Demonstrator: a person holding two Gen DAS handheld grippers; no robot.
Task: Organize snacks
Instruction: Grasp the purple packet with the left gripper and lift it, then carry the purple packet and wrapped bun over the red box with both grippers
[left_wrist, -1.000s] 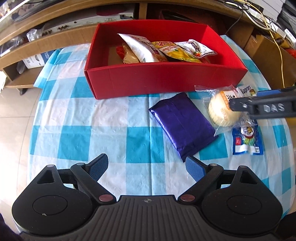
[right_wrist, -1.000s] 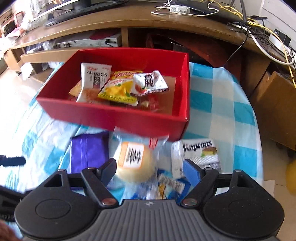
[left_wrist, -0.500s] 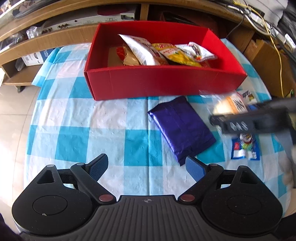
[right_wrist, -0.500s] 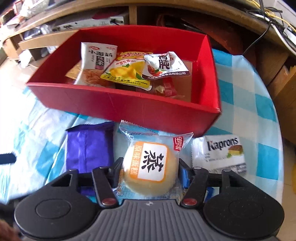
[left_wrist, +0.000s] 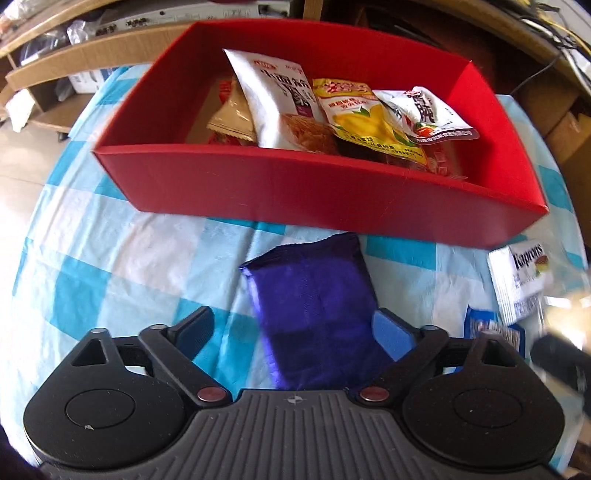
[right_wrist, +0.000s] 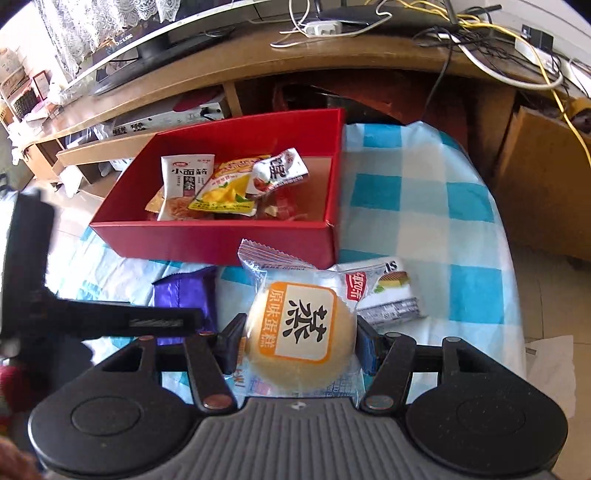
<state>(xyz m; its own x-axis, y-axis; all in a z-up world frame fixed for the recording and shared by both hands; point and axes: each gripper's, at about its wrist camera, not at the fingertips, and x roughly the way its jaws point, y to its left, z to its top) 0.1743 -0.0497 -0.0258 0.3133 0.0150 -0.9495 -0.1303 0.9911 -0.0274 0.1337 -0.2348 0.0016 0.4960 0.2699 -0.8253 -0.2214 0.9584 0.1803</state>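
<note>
Right wrist view puts our right gripper (right_wrist: 301, 341) in the foreground with its jaws drawn in against a steamed cake in a clear wrapper (right_wrist: 301, 328), one blue pad on each flank of the round yellow cake. The orange-framed label with bold black characters faces up between the fingers (right_wrist: 367, 345), and the crimped top edge of the wrapper points toward the red box (right_wrist: 229, 240).

That box sits on the blue-and-white checked tablecloth (right_wrist: 469, 236) and holds several packets: a white noodle-snack bag (right_wrist: 184, 184), a yellow dried-mango pouch (right_wrist: 225, 194) and a small white sachet (right_wrist: 277, 171) leaning across them. Just beside the cake's right edge lies a white Kaprons wafer pack (right_wrist: 395, 295), partly under the wrapper. To the left, a purple foil pack (right_wrist: 186, 295) rests near the box's front wall.

On the left wrist view, our left gripper (left_wrist: 293, 330) has its jaws wide apart, holding nothing. The purple foil pack (left_wrist: 314, 306) lies flat between them, its right edge close to the right pad; we cannot tell whether they touch. The left pad is well clear of it.
</note>
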